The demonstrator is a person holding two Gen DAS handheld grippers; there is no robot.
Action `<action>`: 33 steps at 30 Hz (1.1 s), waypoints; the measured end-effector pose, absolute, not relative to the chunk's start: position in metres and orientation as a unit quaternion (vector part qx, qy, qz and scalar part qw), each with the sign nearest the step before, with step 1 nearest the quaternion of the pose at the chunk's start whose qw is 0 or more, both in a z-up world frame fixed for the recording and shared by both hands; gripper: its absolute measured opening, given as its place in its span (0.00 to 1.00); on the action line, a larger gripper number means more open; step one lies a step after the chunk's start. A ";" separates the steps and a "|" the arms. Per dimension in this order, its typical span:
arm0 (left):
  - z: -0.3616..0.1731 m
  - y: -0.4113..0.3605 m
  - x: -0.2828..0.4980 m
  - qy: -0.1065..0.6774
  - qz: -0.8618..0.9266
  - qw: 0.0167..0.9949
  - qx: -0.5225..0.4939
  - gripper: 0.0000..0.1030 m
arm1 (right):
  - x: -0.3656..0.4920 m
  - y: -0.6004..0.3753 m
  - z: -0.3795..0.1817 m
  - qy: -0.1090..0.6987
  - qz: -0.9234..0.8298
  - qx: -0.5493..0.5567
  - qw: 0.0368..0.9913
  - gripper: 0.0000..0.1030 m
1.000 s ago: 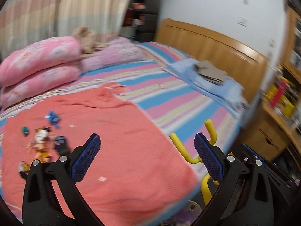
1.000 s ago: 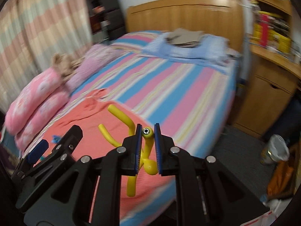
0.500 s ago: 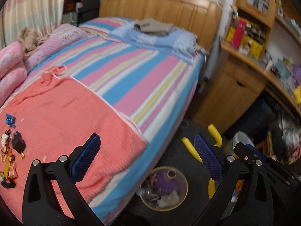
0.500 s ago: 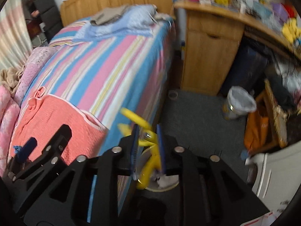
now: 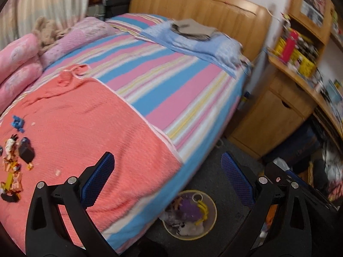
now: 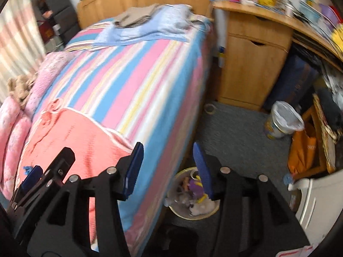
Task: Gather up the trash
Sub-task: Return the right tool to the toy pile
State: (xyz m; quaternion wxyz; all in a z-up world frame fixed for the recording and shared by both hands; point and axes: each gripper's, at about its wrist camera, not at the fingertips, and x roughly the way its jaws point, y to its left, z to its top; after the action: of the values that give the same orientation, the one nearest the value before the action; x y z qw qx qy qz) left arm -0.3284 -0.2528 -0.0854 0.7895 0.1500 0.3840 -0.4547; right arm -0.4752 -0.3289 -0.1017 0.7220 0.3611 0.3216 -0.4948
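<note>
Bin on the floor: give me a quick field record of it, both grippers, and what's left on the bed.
bin: on the floor beside the bed, holds mixed trash
yellow toy: inside the bin
right gripper: open, empty, above the bin
left gripper: open, empty
small toys: on the orange blanket

Each tool (image 5: 167, 176) is black, silver-screwed, with blue textured pads (image 6: 134, 168).
</note>
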 end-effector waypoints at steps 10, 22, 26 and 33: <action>-0.034 -0.165 -0.204 0.361 -0.299 0.881 0.063 0.94 | -0.319 -0.300 -0.054 0.335 -0.339 0.295 0.828 0.46; -0.029 0.003 -0.084 0.347 -0.045 0.937 -0.020 0.95 | -0.112 -0.179 -0.052 0.386 -0.118 0.215 0.889 0.66; -0.056 0.040 -0.065 0.367 0.011 0.930 -0.029 0.95 | -0.078 -0.144 -0.081 0.418 -0.077 0.200 0.883 0.72; -0.126 0.072 -0.042 0.420 0.081 0.903 -0.042 0.95 | -0.037 -0.116 -0.143 0.481 -0.041 0.158 0.861 0.78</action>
State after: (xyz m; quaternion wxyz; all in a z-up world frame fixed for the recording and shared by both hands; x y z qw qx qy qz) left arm -0.0419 0.0721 -0.1263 0.9029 -0.0421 0.4200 0.0811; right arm -0.0370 -0.1156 -0.1429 0.8613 0.1580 0.4812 -0.0415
